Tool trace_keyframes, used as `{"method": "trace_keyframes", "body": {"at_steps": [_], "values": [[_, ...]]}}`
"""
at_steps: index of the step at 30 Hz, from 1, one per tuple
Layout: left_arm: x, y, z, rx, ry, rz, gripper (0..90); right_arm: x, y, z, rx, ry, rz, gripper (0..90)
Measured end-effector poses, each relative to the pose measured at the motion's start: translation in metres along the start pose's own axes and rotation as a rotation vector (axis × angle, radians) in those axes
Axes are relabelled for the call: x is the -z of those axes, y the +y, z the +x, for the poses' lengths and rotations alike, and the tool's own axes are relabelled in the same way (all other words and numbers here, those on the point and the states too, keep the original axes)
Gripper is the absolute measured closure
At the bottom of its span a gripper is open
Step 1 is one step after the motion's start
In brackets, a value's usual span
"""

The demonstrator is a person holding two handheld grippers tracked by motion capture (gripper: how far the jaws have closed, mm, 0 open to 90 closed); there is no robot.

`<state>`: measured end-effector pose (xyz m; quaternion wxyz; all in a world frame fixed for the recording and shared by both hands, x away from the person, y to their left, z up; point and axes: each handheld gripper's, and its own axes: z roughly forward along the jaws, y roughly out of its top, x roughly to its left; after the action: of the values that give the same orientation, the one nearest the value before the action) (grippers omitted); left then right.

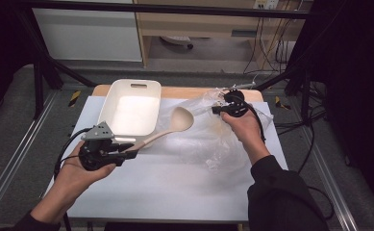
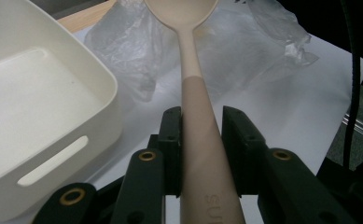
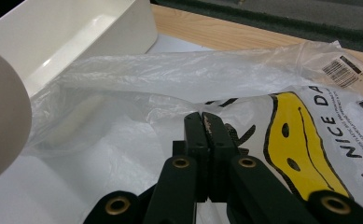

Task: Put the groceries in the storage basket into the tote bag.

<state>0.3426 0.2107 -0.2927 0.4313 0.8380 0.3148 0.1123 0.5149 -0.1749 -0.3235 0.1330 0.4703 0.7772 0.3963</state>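
The left gripper (image 1: 127, 154) sits near the front left part of the counter (image 1: 175, 192), and its fingers (image 2: 172, 140) pinch the handle of a beige ladle (image 1: 172, 126). The ladle's bowl hangs over the middle of the counter, just beside the right wall of a white tray (image 1: 148, 91) and right at the edge of a clear plastic bag (image 1: 218, 144). Part of some raised writing shows on the handle: "SU".

The right gripper (image 1: 217, 110) is at the back right, near the counter's far edge. Its fingers (image 3: 195, 135) are pressed together on a fold of the plastic bag. The bag has a yellow smiley face, the words "A NICE DA", and a barcode sticker near its far edge.

The front half of the counter is bare white paper with lots of room. The tray stands close on the ladle's left, and the crumpled bag lies on its right
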Motion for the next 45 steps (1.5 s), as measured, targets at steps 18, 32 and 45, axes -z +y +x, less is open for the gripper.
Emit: {"method": "trace_keyframes", "body": {"at_steps": [18,32,45], "values": [[-0.014,0.001,0.011,-0.033,-0.027,0.020,69.7,0.001,0.000,-0.001,-0.002,0.008,-0.002,90.0],[-0.031,-0.004,0.023,-0.032,-0.072,0.027,69.7,0.000,0.000,-0.002,-0.002,0.006,-0.004,90.0],[-0.057,0.000,0.018,-0.062,-0.073,0.072,69.7,0.002,0.001,0.001,0.000,0.011,-0.012,90.0]]}}
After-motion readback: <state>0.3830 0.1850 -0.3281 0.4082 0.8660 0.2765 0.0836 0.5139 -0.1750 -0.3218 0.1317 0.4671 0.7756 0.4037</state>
